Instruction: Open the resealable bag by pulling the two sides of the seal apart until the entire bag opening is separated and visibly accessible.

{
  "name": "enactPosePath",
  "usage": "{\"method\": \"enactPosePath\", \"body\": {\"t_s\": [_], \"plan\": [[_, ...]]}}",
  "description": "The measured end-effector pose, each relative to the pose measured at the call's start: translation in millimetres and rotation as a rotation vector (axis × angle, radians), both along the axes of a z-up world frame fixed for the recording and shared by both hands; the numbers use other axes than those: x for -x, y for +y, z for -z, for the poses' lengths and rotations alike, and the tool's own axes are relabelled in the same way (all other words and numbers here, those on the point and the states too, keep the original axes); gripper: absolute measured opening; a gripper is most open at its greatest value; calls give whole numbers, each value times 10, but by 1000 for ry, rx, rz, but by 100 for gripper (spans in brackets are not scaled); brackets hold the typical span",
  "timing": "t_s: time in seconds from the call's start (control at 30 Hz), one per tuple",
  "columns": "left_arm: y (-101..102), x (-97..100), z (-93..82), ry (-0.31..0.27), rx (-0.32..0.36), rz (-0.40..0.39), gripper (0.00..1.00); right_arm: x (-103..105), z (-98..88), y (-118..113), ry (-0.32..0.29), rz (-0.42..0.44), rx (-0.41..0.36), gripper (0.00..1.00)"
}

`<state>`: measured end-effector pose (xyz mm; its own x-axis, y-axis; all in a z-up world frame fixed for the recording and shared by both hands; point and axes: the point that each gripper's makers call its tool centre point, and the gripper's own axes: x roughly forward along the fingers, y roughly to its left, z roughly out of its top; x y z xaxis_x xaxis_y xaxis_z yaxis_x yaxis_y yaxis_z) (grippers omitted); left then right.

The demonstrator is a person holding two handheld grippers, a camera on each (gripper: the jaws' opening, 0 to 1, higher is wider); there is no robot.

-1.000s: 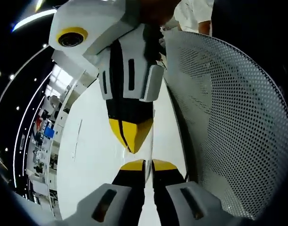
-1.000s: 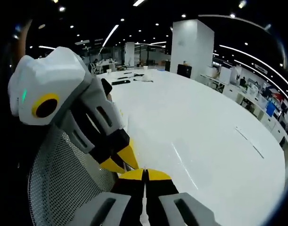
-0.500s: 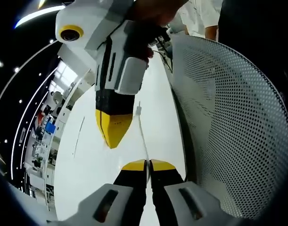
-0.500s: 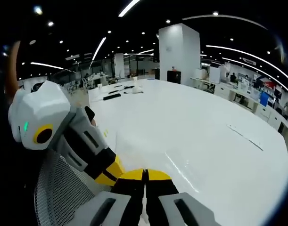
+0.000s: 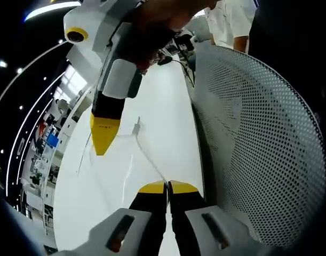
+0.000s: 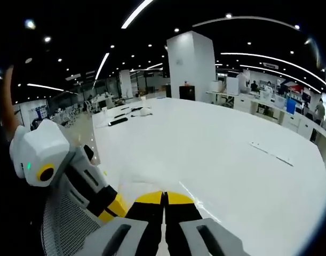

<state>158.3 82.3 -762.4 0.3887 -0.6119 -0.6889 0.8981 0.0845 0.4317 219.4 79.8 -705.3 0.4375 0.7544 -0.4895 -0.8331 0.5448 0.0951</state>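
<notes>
Clear resealable bag (image 5: pixel 132 160) stretches wider over the white table (image 5: pixel 168 112) than a second ago. Left gripper (image 5: pixel 167 186) clenched on one seal side; right gripper (image 5: pixel 103 140) pulled farther away, clenched on the other. Mesh chair back (image 5: pixel 259 138) alongside.

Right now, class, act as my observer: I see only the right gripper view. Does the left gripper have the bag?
Observer: Yes, the left gripper is shut on the edge of the bag.
Operator: Is anything on that edge?
Observer: A small tab, off to the side of the tip of the right gripper.
Operator: Who holds the right gripper?
Observer: A hand wraps around its body.
</notes>
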Motion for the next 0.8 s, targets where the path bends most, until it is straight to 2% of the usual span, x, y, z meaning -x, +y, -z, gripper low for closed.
{"method": "enactPosePath", "body": {"t_s": [0.3, 0.43, 0.6, 0.67, 0.8], "plan": [[-33, -53, -24, 1, 28, -16, 0, -118, -118, -29, -25, 12, -2, 0], [-44, -108, -78, -23, 29, -14, 0, -180, -203, -19, -45, 14, 0, 0], [-13, -267, -175, -70, 50, -50, 0, -265, -383, 5, -64, 28, -34, 0], [-11, -316, -215, -84, 64, -62, 0, -293, -461, 31, -53, 40, -69, 0], [-13, -422, -286, -95, 101, -98, 0, -345, -578, 76, -106, 26, -50, 0]]}}
